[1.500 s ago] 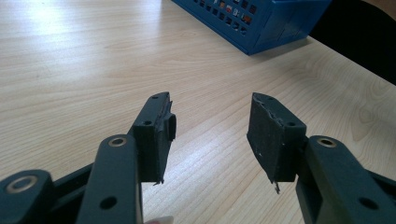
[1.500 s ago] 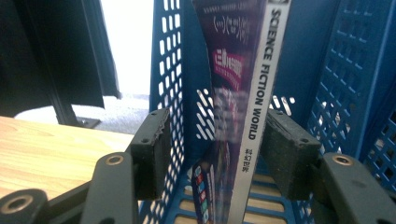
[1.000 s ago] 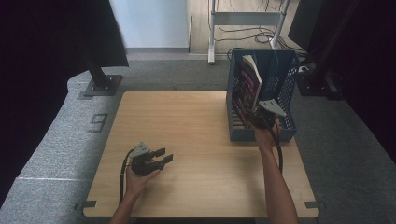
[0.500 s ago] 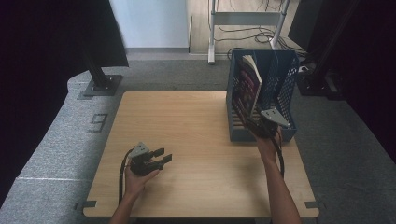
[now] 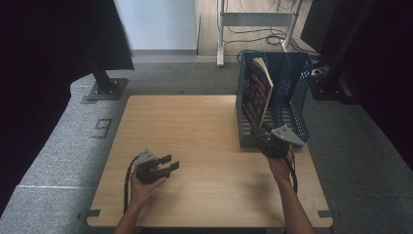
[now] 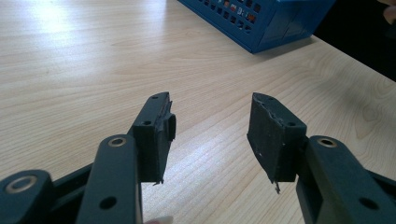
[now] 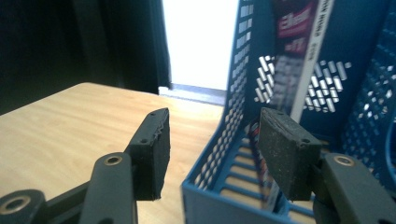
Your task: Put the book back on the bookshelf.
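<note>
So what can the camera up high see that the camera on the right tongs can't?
The high view takes in the person's left tongs resting open low over the table, both forearms, the grey carpet and the black stand on the floor.

The right gripper view gives a close look at the right tongs, open, astride the near corner of the blue file rack, one jaw outside it, one inside, and at the white lettering on the book.

Both show the wooden table, the rack and the book leaning inside it.
</note>
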### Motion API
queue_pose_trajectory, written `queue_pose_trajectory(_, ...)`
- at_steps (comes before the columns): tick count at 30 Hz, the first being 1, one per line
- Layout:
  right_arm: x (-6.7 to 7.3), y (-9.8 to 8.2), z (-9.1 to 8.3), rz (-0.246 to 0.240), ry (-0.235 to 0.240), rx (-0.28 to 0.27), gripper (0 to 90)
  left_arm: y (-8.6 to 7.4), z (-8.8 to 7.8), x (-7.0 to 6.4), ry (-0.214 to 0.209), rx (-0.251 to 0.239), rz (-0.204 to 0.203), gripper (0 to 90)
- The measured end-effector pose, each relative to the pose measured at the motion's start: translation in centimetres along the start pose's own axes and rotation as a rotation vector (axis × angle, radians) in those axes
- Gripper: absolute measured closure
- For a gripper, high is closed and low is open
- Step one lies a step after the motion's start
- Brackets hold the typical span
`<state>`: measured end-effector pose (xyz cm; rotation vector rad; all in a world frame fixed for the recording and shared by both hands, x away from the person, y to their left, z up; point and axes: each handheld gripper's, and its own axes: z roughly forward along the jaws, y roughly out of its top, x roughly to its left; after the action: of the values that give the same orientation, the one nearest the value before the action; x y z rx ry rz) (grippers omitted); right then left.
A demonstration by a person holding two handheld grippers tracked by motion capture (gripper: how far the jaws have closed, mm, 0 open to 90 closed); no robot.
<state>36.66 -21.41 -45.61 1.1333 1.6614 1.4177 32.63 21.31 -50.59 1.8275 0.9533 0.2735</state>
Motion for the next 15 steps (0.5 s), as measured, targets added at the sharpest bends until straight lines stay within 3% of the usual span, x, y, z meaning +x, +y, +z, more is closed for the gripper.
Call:
queue_pose_trajectory(9,1.7,-2.1,-2.0,-0.009,0.09,0.025,43.3,-0.1,-0.1,0.0,0.004,0.002,0.0,49.2)
queue_pose_trajectory(15,2.8,-3.3,-2.4,-0.017,0.129,0.047,43.2,-0.2,-0.2,0.0,0.007,0.003,-0.001,49.2)
